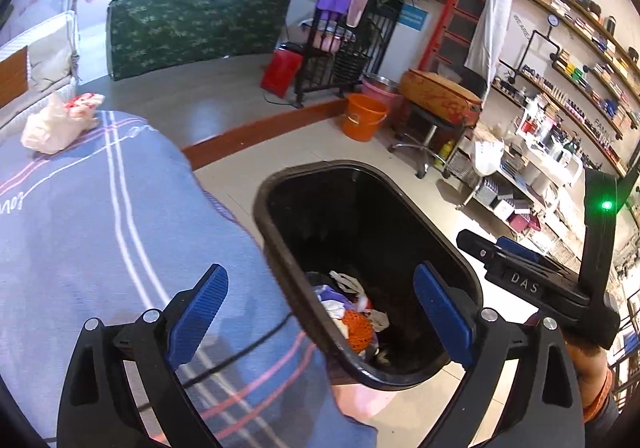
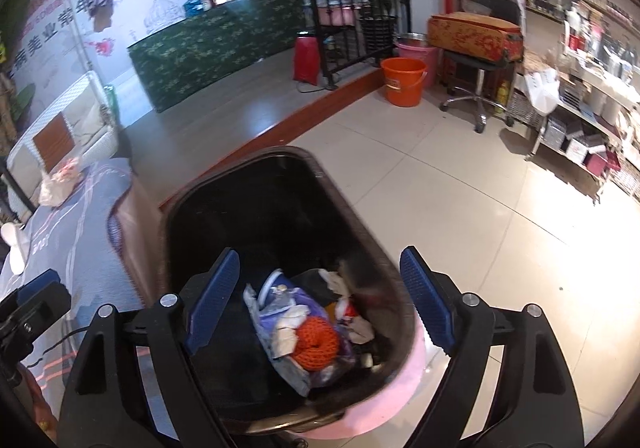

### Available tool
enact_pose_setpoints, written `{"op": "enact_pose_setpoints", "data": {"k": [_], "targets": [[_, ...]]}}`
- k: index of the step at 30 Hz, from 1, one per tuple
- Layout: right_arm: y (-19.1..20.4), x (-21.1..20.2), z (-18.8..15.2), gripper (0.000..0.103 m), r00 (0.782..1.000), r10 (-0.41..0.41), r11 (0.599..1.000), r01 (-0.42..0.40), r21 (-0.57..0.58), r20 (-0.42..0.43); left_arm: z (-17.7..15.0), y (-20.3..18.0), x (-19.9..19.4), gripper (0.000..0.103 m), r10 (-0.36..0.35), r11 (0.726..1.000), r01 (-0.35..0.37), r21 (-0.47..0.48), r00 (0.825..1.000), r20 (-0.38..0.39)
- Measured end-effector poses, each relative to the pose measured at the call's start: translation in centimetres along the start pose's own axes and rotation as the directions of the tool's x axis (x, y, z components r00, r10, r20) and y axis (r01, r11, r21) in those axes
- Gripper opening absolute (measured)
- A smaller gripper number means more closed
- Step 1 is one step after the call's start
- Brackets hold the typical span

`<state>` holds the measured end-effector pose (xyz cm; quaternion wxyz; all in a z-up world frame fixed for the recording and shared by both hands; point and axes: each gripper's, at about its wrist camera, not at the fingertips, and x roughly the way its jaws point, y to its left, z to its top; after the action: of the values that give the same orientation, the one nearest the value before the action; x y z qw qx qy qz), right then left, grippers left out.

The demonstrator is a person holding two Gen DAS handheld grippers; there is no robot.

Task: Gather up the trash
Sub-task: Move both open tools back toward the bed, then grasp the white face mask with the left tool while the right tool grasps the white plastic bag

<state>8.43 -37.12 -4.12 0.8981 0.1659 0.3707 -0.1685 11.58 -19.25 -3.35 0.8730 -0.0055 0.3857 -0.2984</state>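
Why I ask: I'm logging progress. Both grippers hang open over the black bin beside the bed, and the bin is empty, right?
Not quite. The bin is not empty: the right wrist view shows trash in its bottom. The rest holds: the left gripper and right gripper are open over it, beside the bed.

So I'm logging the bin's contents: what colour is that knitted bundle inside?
Orange; the knitted bundle shows best in the right wrist view.

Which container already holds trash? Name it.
The black-lined trash bin beside the bed, directly under both open grippers; the orange bucket and pink tub stand away near the stool.
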Motion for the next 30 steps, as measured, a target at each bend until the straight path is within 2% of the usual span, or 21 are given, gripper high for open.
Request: {"op": "enact_pose_setpoints", "data": {"k": [4,9,17,24,30], "targets": [[2.6,0.1,0.1,0.084,0.998,0.054,0.997,-0.054,-0.051,-0.011,-0.2,1.3,-0.8,0.093,0.04,0.999,-0.04,0.004,0.999,0.013],[6.1,0.4,0.5,0.084,0.993,0.117,0.986,-0.119,-0.119,-0.026,-0.5,4.1,-2.2,0.093,0.082,0.996,-0.081,-0.037,0.996,0.022],[12.3,0.5,0.5,0.085,0.975,0.214,0.944,-0.22,-0.246,-0.054,-0.7,9.9,-5.8,0.093,0.211,0.973,-0.204,-0.11,0.976,0.058],[17.8,0.5,0.8,0.085,0.954,0.292,0.887,-0.297,-0.355,-0.067,-1.2,15.2,-8.7,0.096,0.334,0.933,-0.319,-0.168,0.94,0.07],[23.3,0.7,1.5,0.085,0.922,0.374,0.824,-0.38,-0.42,-0.099,-1.3,21.8,-10.9,0.096,0.437,0.873,-0.408,-0.266,0.897,0.059]]}}
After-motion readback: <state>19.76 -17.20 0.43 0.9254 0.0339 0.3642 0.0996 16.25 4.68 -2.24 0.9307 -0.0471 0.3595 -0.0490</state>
